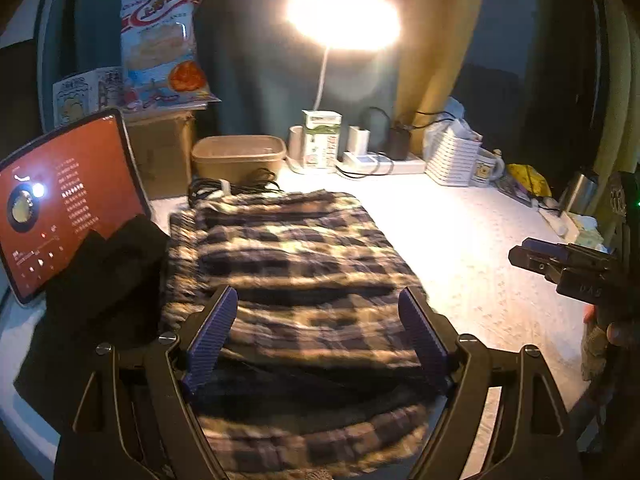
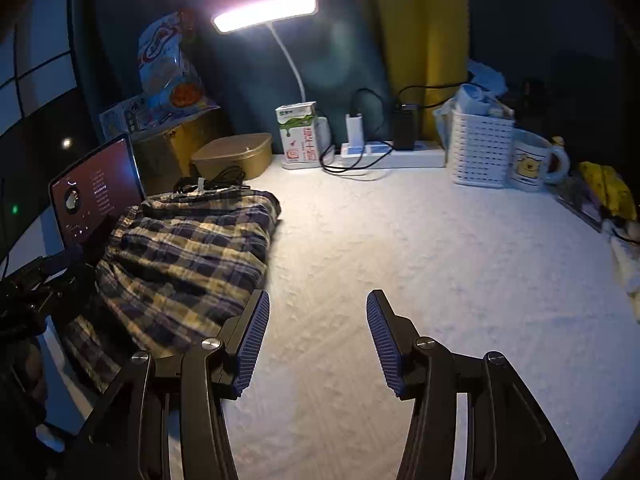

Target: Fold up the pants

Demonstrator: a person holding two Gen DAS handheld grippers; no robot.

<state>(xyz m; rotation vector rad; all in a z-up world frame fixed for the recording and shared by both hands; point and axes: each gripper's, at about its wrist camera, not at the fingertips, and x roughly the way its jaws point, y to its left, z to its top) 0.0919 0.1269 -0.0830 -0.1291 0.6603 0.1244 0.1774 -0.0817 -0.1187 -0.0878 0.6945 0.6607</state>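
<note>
We've got the blue-and-cream plaid flannel pants [image 2: 180,256] bundled folded at the white textured tabletop's [image 2: 400,260] left, left gripper [image 1: 318,340] spread empty above them, right gripper [image 2: 318,340] spread over bare table, probably done.

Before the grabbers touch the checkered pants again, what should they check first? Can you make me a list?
1. Left gripper open: ok, jaws spread wide above the plaid pants.
2. Right gripper open: ok, and nothing between its jaws, only bare white table cover.
3. Pants already in a folded stack: ok, layers lie piled, though the edges look uneven.
4. Free room to the right of the pants: ok, open cover there.
5. Things close to the pants: not ok, the tablet and black cables sit right by the stack.
6. Whether the bottom layer lies flat: cannot tell, it is hidden.
</note>
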